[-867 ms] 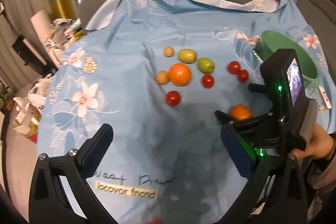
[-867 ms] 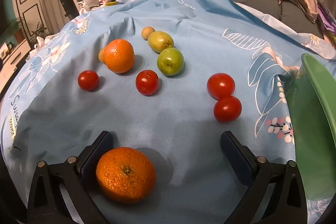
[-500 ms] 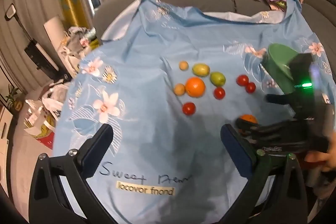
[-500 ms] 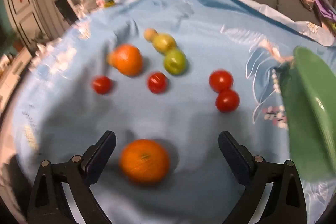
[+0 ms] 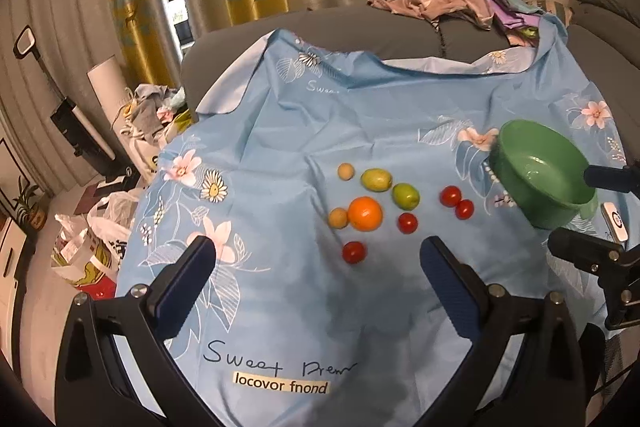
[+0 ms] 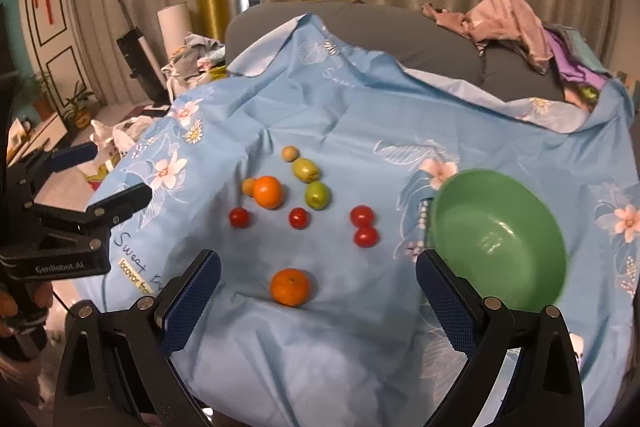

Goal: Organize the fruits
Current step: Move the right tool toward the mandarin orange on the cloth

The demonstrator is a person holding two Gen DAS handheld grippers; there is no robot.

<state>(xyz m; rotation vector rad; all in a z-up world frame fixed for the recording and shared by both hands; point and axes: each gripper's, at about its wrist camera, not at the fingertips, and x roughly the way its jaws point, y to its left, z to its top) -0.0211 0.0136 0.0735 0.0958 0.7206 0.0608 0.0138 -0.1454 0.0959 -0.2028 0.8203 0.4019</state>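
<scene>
Both my grippers hover above the light-blue floral cloth (image 6: 480, 131), aimed forward and down; left gripper (image 5: 318, 263) and right gripper (image 6: 318, 273) have jaws spread wide, holding and touching nothing. The lone round orange (image 6: 290, 287) lies on the cloth between my right fingers, apart from both. The other fruit cluster sits further out around a second orange (image 6: 268, 191), with the green plastic bowl (image 6: 500, 239) to the right.
</scene>
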